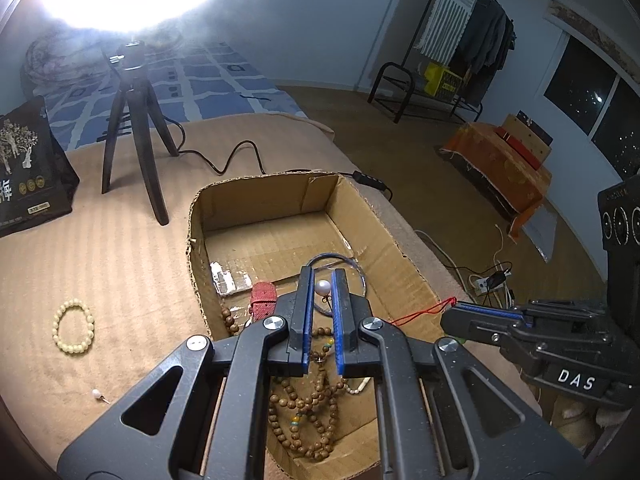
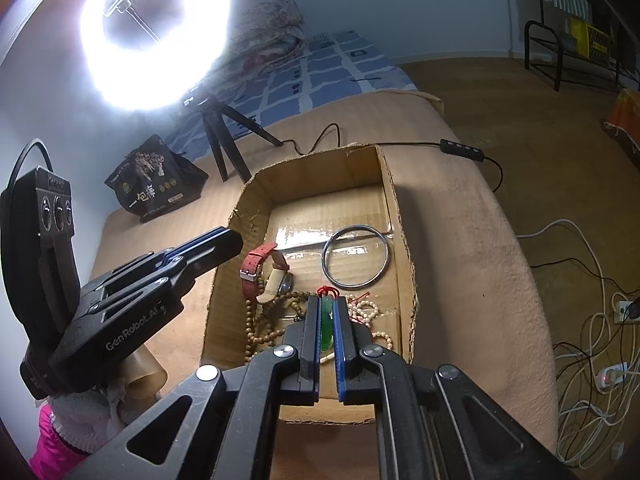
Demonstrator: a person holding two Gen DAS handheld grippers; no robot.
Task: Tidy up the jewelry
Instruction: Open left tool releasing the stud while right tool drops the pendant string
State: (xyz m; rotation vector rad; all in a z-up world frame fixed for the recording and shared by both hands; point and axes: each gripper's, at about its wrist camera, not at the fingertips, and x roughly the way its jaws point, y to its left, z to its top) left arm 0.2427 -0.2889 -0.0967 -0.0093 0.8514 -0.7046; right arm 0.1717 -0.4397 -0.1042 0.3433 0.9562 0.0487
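The left gripper (image 1: 323, 290) pinches a pearl earring (image 1: 323, 287) between its fingertips, white bead up and thin hook hanging below, held over the open cardboard box (image 1: 362, 200). Beyond those tips lies a silver bangle (image 1: 357, 268) on the box floor; just to their left sits a red-strapped watch (image 1: 263, 299), and beneath the fingers a long strand of brown wooden beads (image 1: 304, 408) is heaped. The right gripper (image 2: 327, 307) is clamped on a green pendant (image 2: 327, 326) with a red knotted cord (image 2: 327, 291) poking out past its tips — it hangs over the near end of the same box, with a pale bead string (image 2: 366, 312) just right of the fingers. Well left of the left fingers, outside the box on the tan blanket (image 1: 120, 264), rest a cream bead bracelet (image 1: 73, 326) and a second pearl earring (image 1: 99, 395) — nearer the camera.
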